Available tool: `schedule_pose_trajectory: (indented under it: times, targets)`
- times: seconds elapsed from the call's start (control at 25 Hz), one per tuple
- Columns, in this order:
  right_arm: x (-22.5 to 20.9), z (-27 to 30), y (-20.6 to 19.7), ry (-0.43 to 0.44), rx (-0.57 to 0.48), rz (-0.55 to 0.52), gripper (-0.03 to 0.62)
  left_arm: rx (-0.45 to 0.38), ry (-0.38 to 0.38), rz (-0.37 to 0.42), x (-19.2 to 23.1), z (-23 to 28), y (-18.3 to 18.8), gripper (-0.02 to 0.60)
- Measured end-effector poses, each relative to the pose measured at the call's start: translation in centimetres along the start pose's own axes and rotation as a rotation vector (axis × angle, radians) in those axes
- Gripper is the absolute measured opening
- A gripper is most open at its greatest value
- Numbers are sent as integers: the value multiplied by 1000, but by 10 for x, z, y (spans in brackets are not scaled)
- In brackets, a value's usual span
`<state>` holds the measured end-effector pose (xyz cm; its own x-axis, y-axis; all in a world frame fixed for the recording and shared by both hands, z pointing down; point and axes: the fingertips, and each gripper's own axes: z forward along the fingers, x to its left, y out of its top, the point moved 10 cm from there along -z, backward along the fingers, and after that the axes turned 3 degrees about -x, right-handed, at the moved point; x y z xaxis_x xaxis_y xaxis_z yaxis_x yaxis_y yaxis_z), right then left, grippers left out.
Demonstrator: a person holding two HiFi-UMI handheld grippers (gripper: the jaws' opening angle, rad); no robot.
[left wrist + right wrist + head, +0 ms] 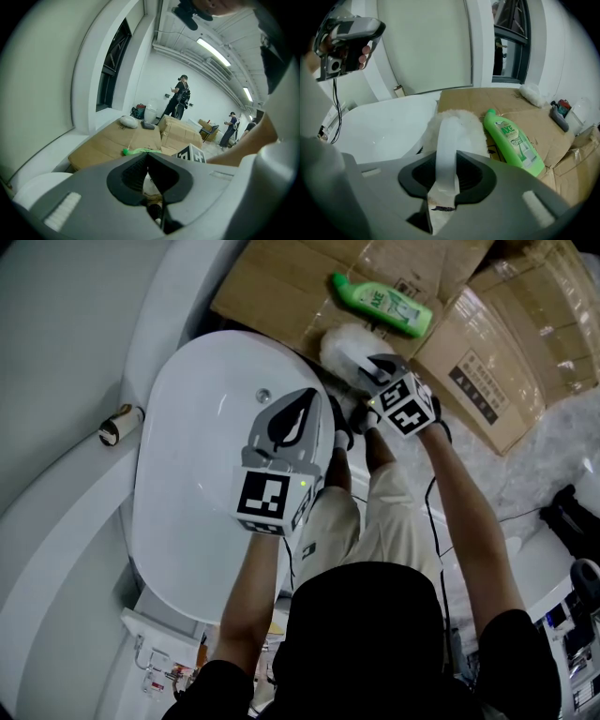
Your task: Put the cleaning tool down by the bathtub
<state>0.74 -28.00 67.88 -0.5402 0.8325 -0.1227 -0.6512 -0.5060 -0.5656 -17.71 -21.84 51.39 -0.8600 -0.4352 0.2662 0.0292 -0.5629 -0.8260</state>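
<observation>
Bathtub [187, 521]: white, oval.
Flattened cardboard [272, 292]: lies against its rim.
Left gripper [298, 413]: over the tub, jaws together, empty.
Right gripper [446, 180]: clamped on the handle of the cleaning brush [457, 129]. The brush's long axis runs away from the person, fluffy head foremost, at the tub's edge by the cardboard.
Green detergent bottle [513, 140]: lies just beside the brush head.

Floor [551, 442] beside the white bathtub [187, 474], covered by flattened cardboard boxes [272, 292]. A green cleaner bottle [382, 304] lies on its side on the cardboard.
</observation>
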Motion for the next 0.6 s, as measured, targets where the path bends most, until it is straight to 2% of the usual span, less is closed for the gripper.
schedule_pose_trajectory:
  times: [0.6]
  targets:
    - [-3, 6, -2, -20, 12, 10, 95, 4, 3, 2, 1, 0, -2, -2]
